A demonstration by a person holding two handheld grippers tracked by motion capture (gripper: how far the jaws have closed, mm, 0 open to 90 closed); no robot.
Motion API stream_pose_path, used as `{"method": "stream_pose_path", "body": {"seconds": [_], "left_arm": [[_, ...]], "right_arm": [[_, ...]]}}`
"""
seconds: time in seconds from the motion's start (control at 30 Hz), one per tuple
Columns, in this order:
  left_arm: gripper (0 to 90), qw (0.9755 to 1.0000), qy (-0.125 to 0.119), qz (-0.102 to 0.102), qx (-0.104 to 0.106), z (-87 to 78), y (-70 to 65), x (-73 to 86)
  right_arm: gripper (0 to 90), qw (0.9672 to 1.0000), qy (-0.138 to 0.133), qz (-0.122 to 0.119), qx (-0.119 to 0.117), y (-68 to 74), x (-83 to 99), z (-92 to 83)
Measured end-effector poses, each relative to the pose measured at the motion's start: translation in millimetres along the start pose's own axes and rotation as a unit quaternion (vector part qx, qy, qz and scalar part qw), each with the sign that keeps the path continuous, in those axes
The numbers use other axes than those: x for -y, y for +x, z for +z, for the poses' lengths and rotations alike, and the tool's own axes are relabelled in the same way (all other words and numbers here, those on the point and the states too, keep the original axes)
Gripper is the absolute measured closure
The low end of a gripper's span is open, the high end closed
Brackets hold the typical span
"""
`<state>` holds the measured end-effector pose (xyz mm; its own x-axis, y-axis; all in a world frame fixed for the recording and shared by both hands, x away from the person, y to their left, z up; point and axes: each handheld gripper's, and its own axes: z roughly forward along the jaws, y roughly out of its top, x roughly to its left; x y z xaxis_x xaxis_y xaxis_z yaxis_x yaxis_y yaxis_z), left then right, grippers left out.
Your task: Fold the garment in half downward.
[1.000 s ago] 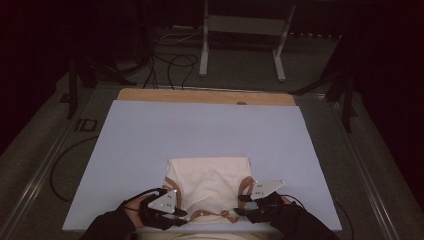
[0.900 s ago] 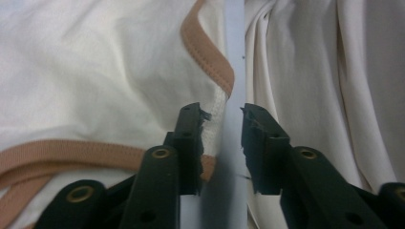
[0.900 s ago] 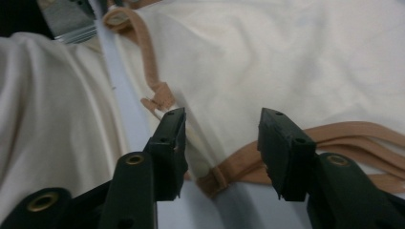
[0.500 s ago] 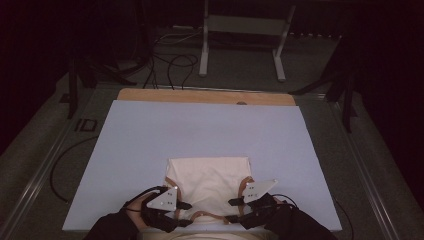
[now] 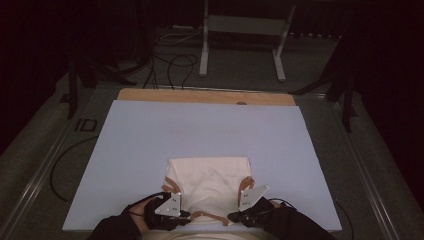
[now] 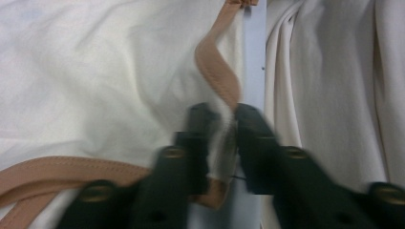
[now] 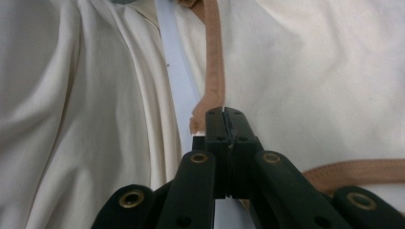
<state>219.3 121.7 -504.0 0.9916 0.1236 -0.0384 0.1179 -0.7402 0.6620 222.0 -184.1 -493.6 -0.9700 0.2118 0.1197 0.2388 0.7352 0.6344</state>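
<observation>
Garment (image 5: 207, 182) whole from high view; left gripper (image 6: 223, 125) jaws pinch its trim (image 6: 217, 78).

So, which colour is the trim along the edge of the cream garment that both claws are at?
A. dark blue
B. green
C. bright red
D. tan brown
D: the garment has a tan brown trim running up from the left claw, and it shows beside the right claw too.

Black left gripper (image 5: 184, 215) and right gripper (image 5: 232, 218) with grey three-cornered plates, brass rivets, dark sleeves.
</observation>
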Motion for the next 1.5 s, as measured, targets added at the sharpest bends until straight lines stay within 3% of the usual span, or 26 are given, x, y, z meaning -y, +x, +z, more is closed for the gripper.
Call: {"method": "stream_pose_path", "body": {"seconds": [0.07, 0.2, 0.23, 0.27, 0.4, 0.47, 0.53, 0.63, 0.87, 0.97, 1.0, 1.1, 1.17, 1.23, 1.33, 1.4, 1.47, 1.5], "left_arm": [[87.6, 1.0, 0.007, 0.006, 0.002, -2.1, 1.0, -0.8], [88.5, 0.9998, 0.012, 0.013, 0.004, -7.8, 0.8, -3.8], [88.5, 0.9998, 0.014, 0.017, 0.002, -8.9, 0.6, -4.1], [88.4, 0.9998, 0.013, 0.014, 0.002, -9.5, 0.8, -4.0], [88.3, 0.9997, 0.014, 0.021, 0.004, -10.4, -0.9, -4.4], [88.2, 0.9998, 0.013, 0.017, 0.005, -9.8, 0.1, -3.5], [88.2, 0.9997, 0.012, 0.018, 0.007, -9.3, -0.3, -2.4], [88.2, 0.9996, 0.013, 0.021, 0.011, -9.1, -0.9, -1.6], [87.4, 0.9991, 0.019, 0.028, 0.025, -10.0, -4.4, -2.4], [81.1, 0.9987, 0.022, 0.024, 0.04, -7.1, -4.1, 0.3], [77.0, 0.998, 0.033, 0.022, 0.05, -2.1, -3.5, 3.5], [76.4, 0.9974, 0.025, 0.01, 0.068, -0.1, -1.8, 6.9], [72.5, 0.997, 0.022, 0.005, 0.073, -0.8, -1.3, 7.5], [67.4, 0.9968, 0.021, 0.008, 0.077, -2.3, -1.6, 6.9], [55.4, 0.9983, 0.015, 0.005, 0.056, -6.6, -1.3, 5.3], [46.6, 0.999, 0.001, 0.002, 0.044, -11.4, 0.6, 3.8], [37.6, 0.9993, -0.014, -0.005, 0.034, -16.3, 3.2, 2.3], [34.7, 0.9993, -0.022, -0.013, 0.027, -19.0, 5.1, 1.0]], "right_arm": [[90.0, 1.0, -0.006, 0.002, 0.008, 1.3, -1.2, -2.7], [89.8, 0.9997, -0.019, -0.008, 0.01, 3.5, -3.1, -5.1], [86.5, 0.9999, -0.011, 0.002, 0.003, 5.7, -3.8, -5.8], [72.7, 0.9998, -0.014, -0.009, -0.007, 4.7, -2.9, -2.8], [61.6, 0.9995, -0.003, -0.031, -0.012, 9.3, -2.5, 5.9], [66.7, 0.9992, 0.014, -0.038, 0.001, 10.3, -2.0, 10.6], [79.3, 0.9987, 0.028, -0.043, 0.006, 9.6, -1.4, 13.0], [88.9, 0.9988, 0.03, -0.039, 0.002, 8.6, -1.7, 10.7], [89.3, 0.9979, 0.037, -0.053, -0.007, 13.2, -4.5, 2.5], [88.3, 0.9973, 0.043, -0.059, -0.012, 12.1, -4.7, -2.2], [87.1, 0.9974, 0.049, -0.05, -0.015, 9.0, -2.5, 0.0], [84.2, 0.9964, 0.061, -0.05, -0.03, 8.5, 1.2, 7.2], [80.4, 0.9969, 0.056, -0.036, -0.042, 6.8, 2.3, 7.5], [71.0, 0.9968, 0.051, -0.039, -0.046, 6.9, 2.1, 7.2], [56.2, 0.998, 0.029, -0.039, -0.039, 6.3, -0.6, 2.4], [48.7, 0.9992, 0.015, -0.014, -0.035, 5.0, -3.2, -3.1], [34.3, 0.9997, -0.003, -0.005, -0.022, 2.9, -4.5, -7.9], [30.7, 0.9997, -0.014, -0.015, -0.013, -1.0, -4.6, -8.5]]}}
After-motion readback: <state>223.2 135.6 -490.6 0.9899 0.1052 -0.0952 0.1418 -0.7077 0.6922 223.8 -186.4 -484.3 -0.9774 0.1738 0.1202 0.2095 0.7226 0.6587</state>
